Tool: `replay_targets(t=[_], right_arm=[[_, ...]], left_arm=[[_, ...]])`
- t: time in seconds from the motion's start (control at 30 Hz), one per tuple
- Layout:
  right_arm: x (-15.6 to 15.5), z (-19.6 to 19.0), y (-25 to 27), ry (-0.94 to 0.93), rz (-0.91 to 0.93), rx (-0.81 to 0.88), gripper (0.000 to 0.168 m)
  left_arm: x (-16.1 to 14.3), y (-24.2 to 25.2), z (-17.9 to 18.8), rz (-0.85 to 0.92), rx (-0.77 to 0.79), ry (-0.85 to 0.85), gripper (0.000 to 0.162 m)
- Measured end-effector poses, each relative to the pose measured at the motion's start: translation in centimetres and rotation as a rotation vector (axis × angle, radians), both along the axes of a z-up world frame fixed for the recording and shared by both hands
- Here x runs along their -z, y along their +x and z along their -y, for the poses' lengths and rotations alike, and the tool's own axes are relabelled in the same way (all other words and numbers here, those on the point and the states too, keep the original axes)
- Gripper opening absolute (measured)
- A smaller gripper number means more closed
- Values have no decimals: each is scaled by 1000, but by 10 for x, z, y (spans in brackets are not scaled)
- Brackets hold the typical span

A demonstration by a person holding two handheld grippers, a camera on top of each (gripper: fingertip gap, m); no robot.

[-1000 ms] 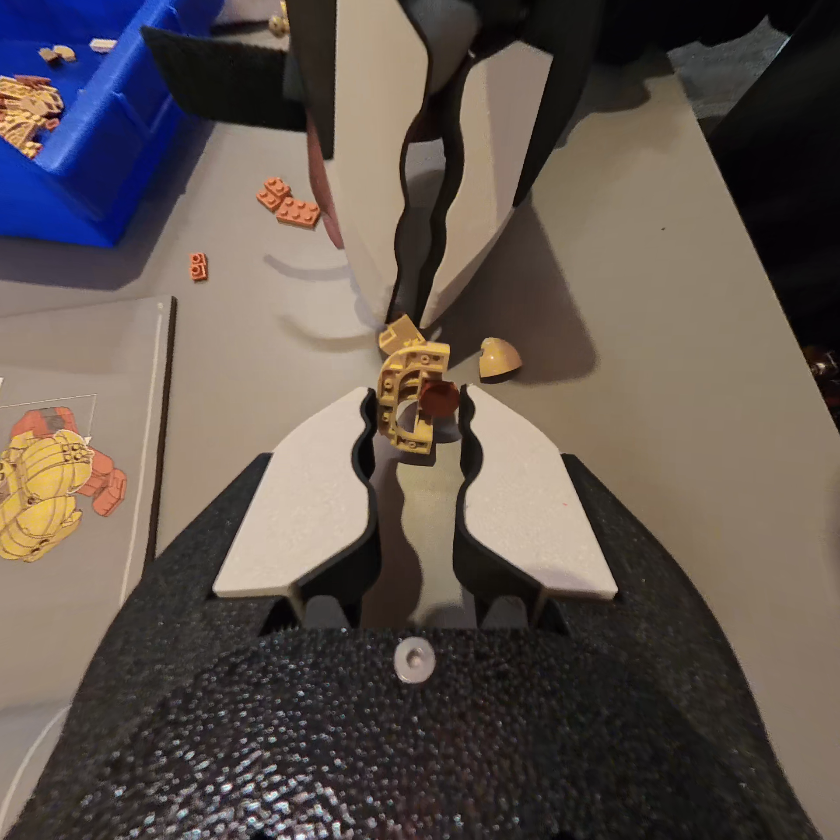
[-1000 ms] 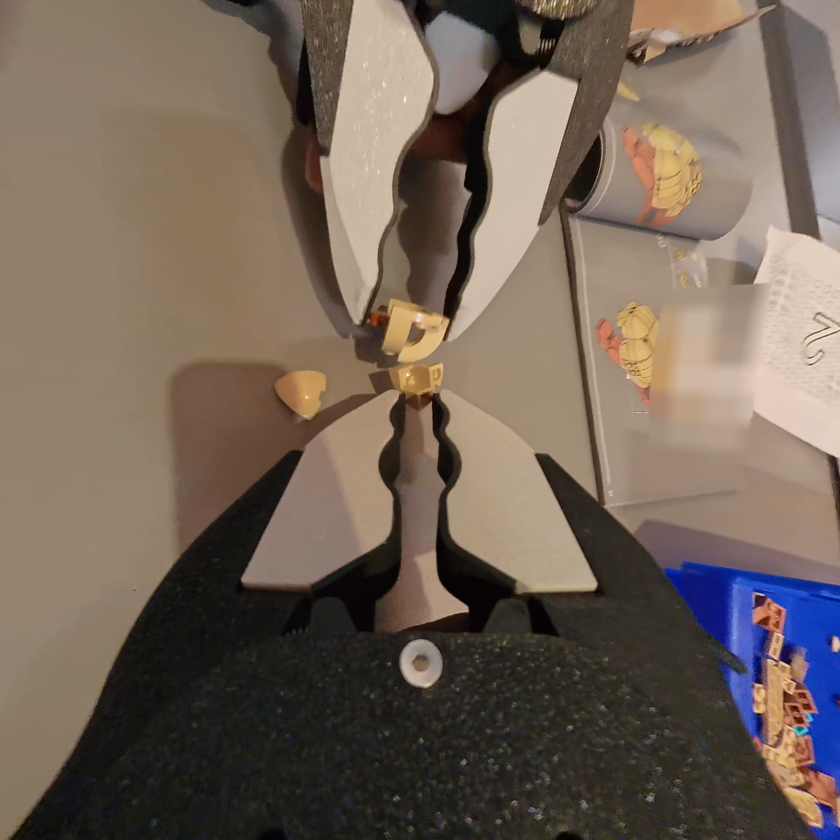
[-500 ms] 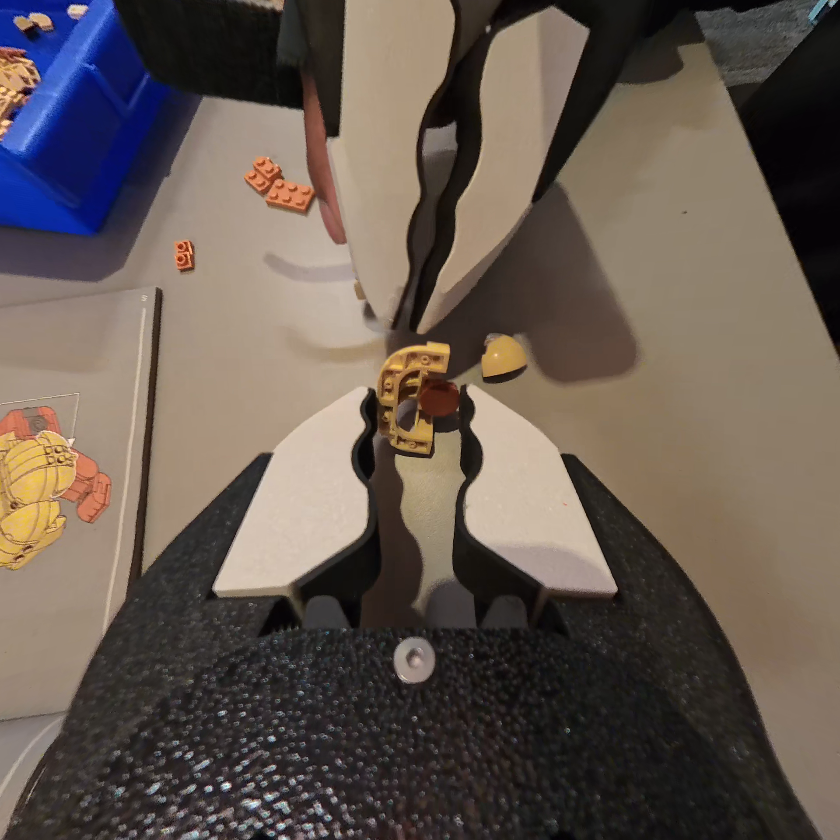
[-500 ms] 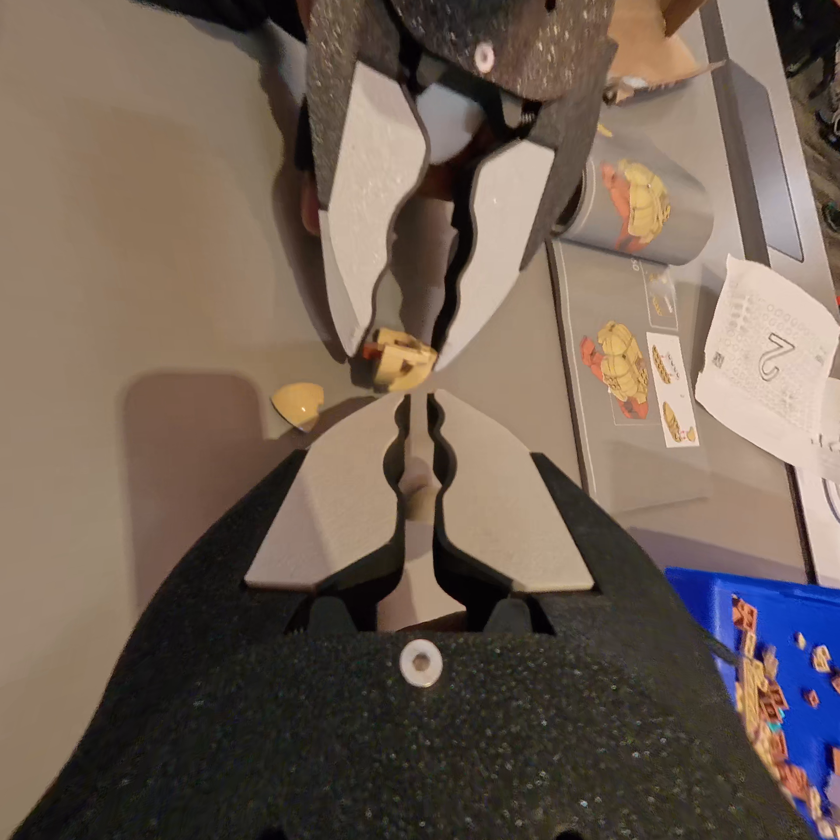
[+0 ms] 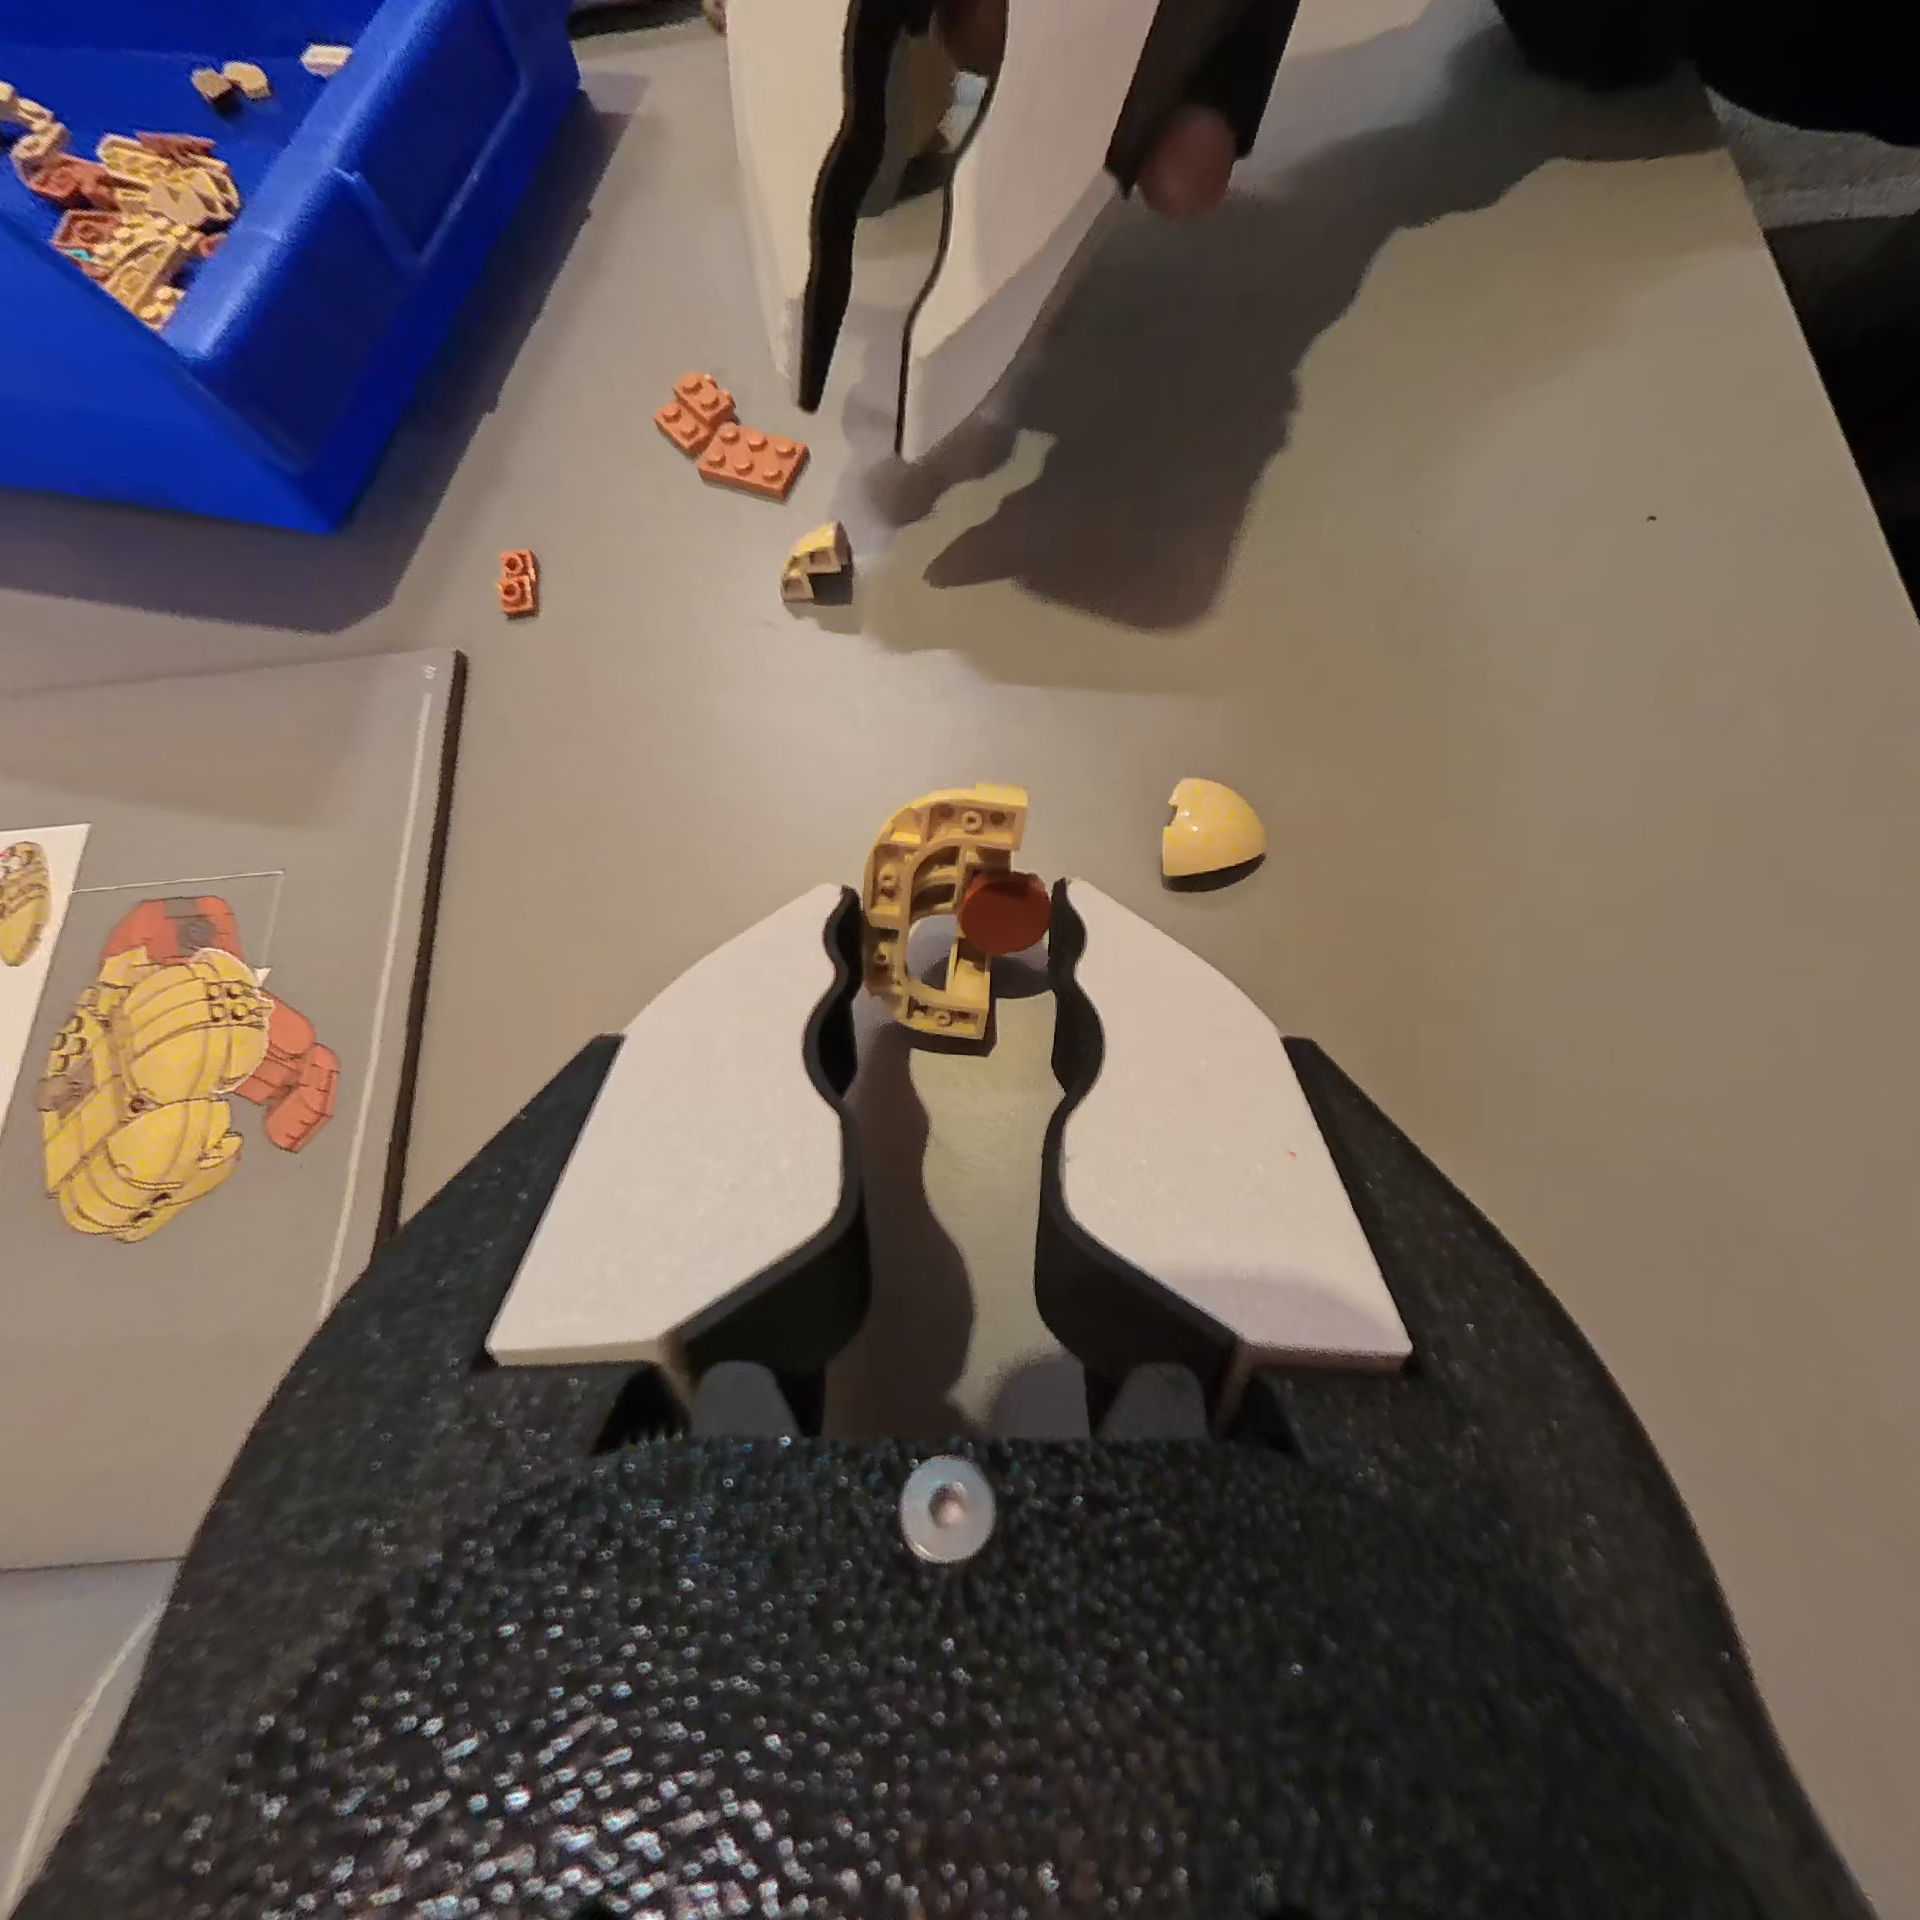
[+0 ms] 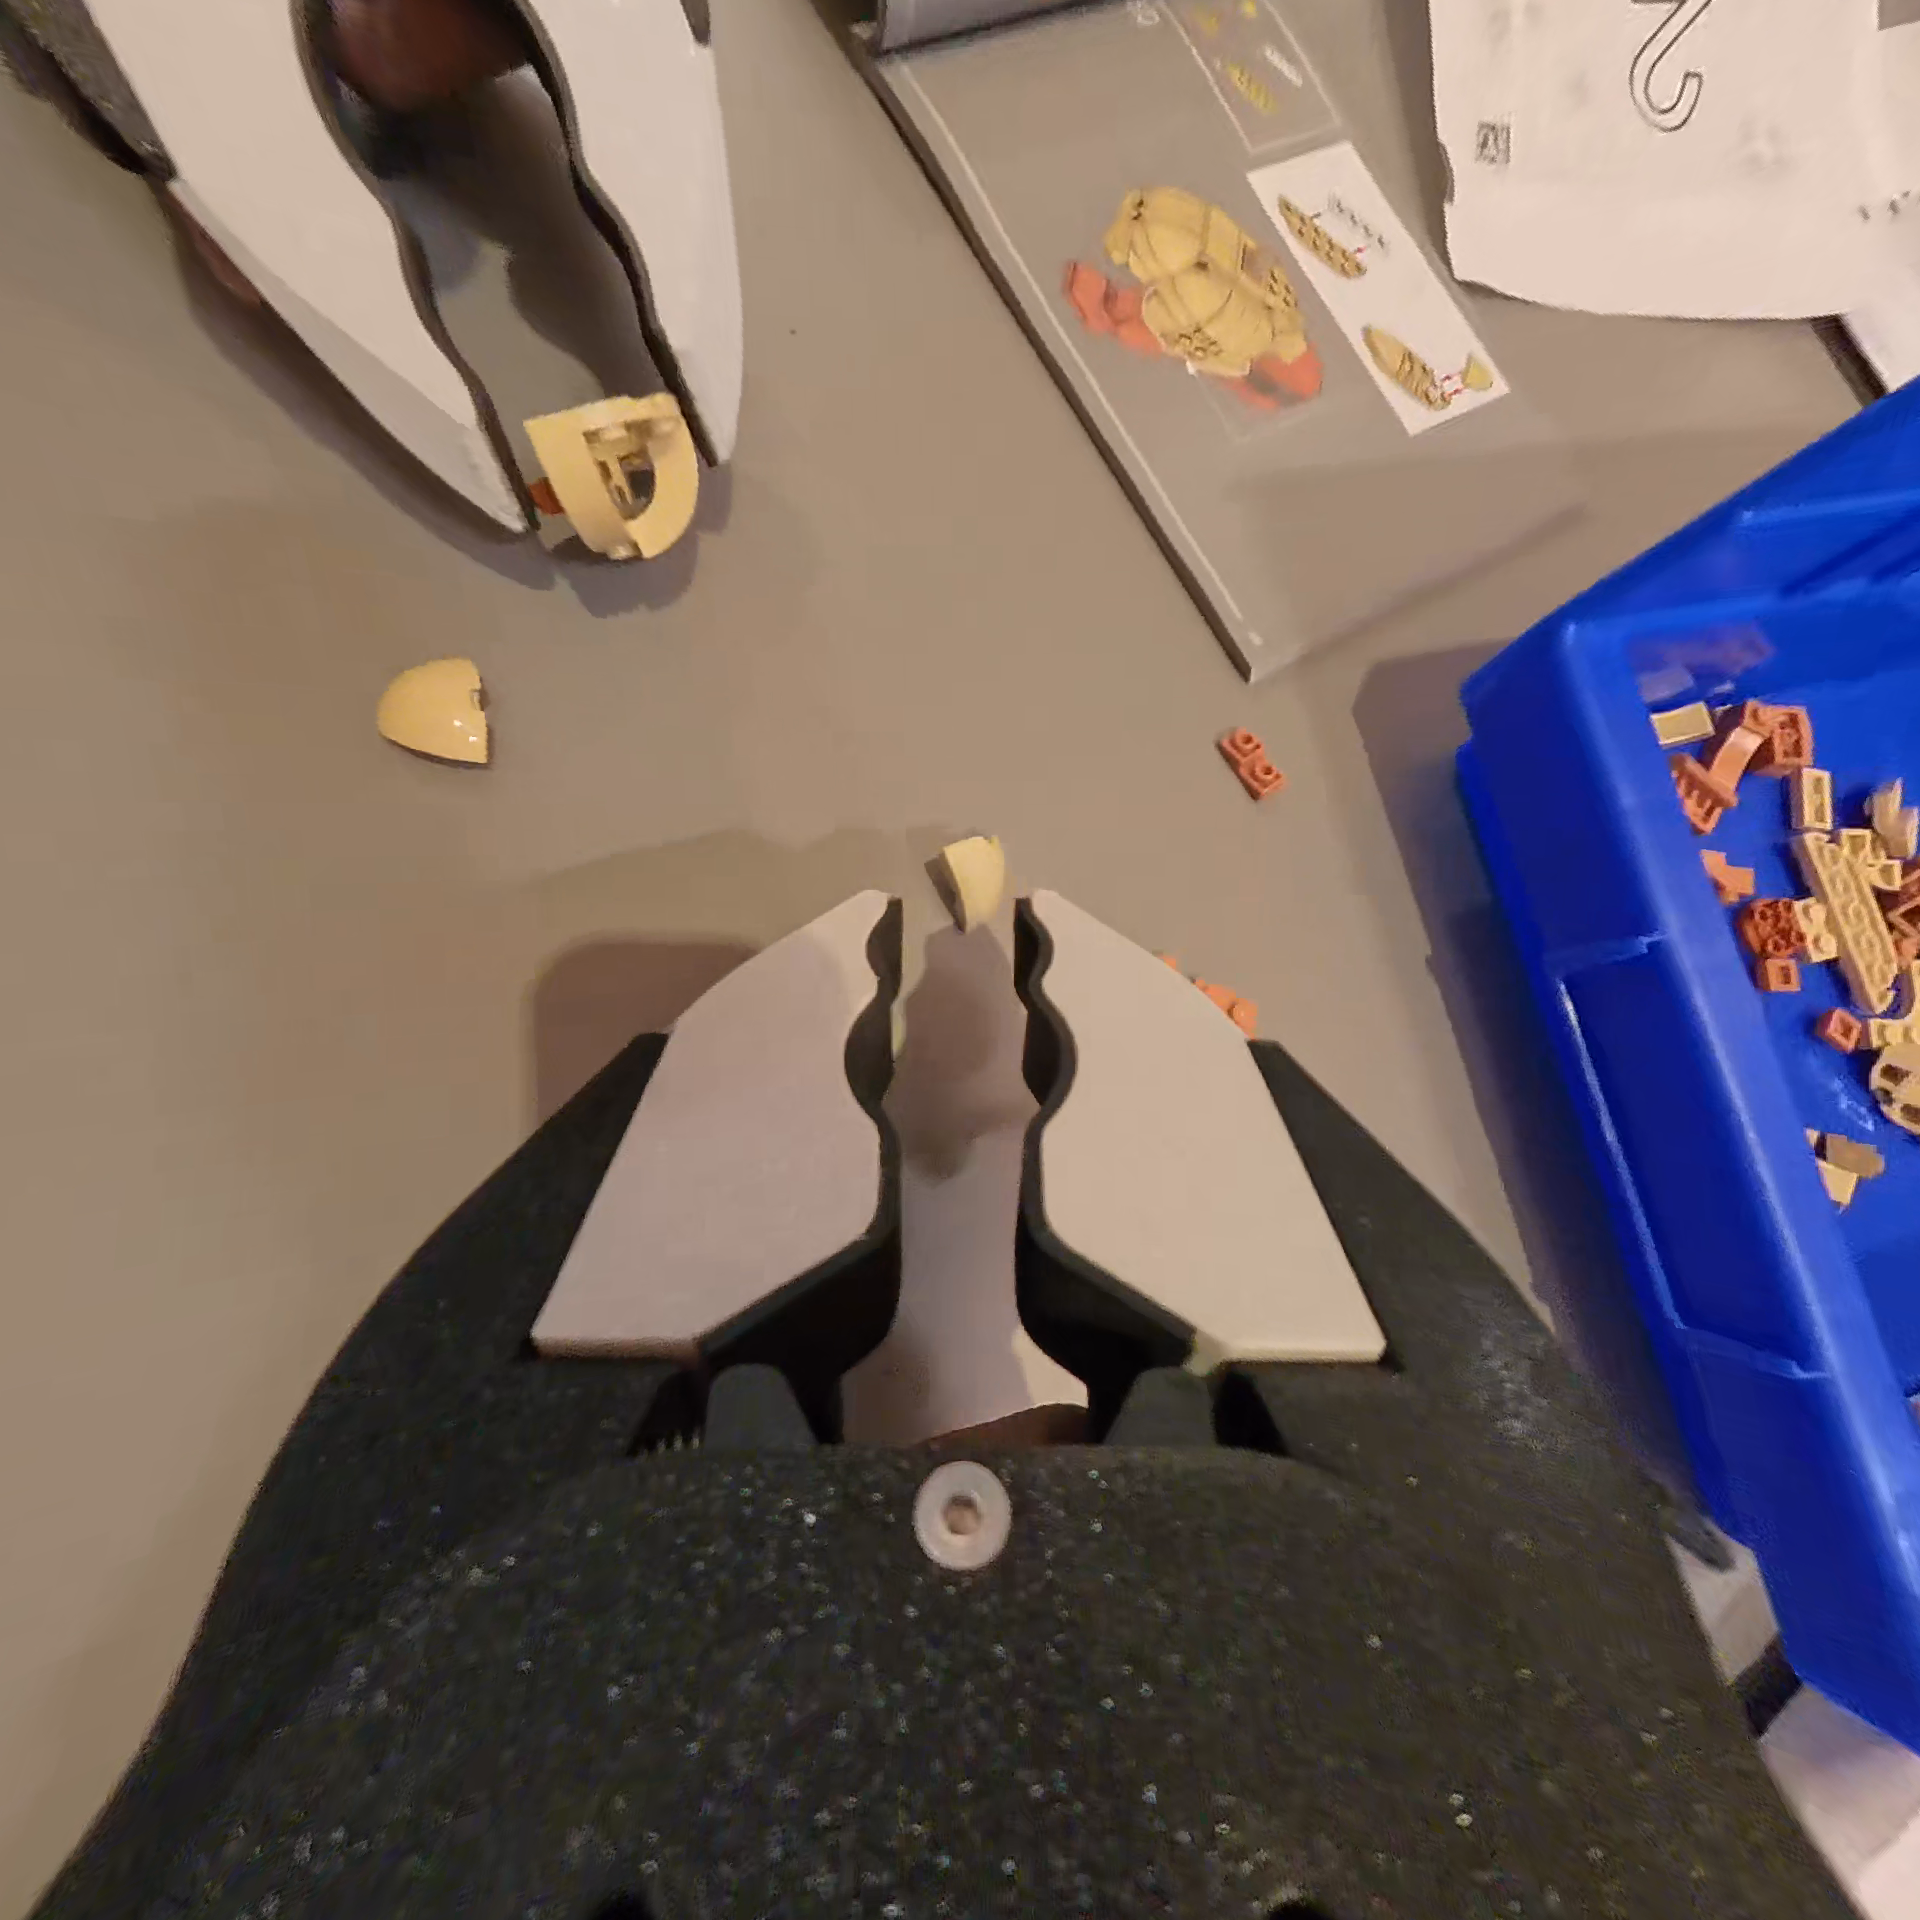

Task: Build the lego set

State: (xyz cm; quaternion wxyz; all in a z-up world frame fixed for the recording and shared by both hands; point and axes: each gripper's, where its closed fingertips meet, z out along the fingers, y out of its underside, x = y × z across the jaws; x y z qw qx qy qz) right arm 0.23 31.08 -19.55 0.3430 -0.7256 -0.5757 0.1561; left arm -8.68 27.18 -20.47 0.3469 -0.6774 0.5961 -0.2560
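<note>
Left wrist view — left gripper [image 5: 951, 914] around tan lego assembly [image 5: 940, 914].

A grey table [image 5: 1455, 644] carries everything in view. A white sheet of paper [image 6: 1662, 156] with printed marks lies at the far right edge of the right wrist view, partly overlapping a second white sheet beneath it. The left wrist view shows dark flooring [image 5: 1849, 343] beyond the table's right edge.

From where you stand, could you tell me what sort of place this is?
Probably a hobby or work table set up for Lego building: a grey tabletop, a blue bin of loose bricks, and an instruction booklet.
</note>
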Motion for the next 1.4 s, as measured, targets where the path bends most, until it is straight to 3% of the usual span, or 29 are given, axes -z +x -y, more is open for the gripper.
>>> replay_targets(t=[0.27,0.4,0.87,1.1,1.4], right_arm=[[24,-14,-5,22,137,-107,20],[26,-16,-9,26,155,-126,9],[19,-3,-23,57,66,-174,6],[25,-1,-22,35,87,-196,21],[21,-3,-42,71,12,-180,10]], left_arm=[[-5,4,-4,46,-5,44,34],[-9,7,-5,88,-4,59,34],[-9,6,-12,81,-34,85,34],[-6,6,-11,64,-24,87,34],[-9,6,-12,81,-34,91,33]])
